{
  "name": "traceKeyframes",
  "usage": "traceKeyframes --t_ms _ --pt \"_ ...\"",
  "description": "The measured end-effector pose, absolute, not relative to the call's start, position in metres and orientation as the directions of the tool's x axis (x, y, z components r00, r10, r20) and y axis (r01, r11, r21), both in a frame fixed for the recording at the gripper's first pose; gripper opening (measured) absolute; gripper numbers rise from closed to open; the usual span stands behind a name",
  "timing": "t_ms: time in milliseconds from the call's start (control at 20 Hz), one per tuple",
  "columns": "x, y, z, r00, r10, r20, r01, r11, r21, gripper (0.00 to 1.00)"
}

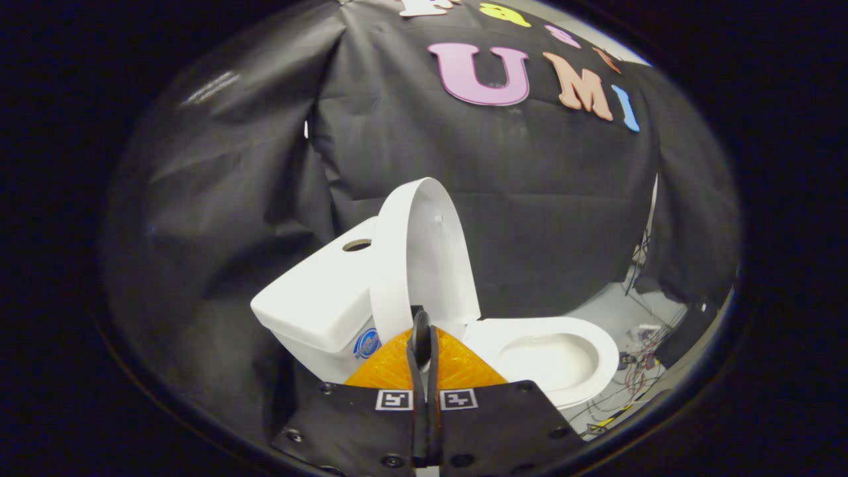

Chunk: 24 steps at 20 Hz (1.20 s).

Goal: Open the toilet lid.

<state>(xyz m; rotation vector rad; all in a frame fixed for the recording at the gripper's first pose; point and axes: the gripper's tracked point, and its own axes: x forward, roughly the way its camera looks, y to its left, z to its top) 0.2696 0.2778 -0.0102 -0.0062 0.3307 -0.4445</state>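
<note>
Tool (423,338) fingers closed together, toilet lid (424,255) raised upright against tank (318,301)

The pressed-together fingers (424,338) hide the toilet lid's (424,252) lower edge.

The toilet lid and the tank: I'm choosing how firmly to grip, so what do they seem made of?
The toilet lid, standing raised just beyond the closed gripper, looks like thin smooth white plastic, judging by its slim edge and soft sheen. The tank looks like thick glazed ceramic, though glossy plastic is possible.
</note>
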Motion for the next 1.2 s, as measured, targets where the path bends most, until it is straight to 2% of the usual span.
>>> traceKeyframes --t_ms 600,750,1000,1200 --pt "0.279 0.293 -0.010 0.816 -0.524 -0.245 0.493 0.851 -0.182 0.01" --pt "0.280 0.298 -0.012 0.838 -0.496 -0.226 0.474 0.868 -0.148 0.07" --pt "0.280 0.314 -0.002 0.889 -0.416 -0.191 0.399 0.909 -0.123 0.55" --pt "0.266 0.315 0.007 0.905 -0.394 -0.163 0.361 0.911 -0.199 0.75"
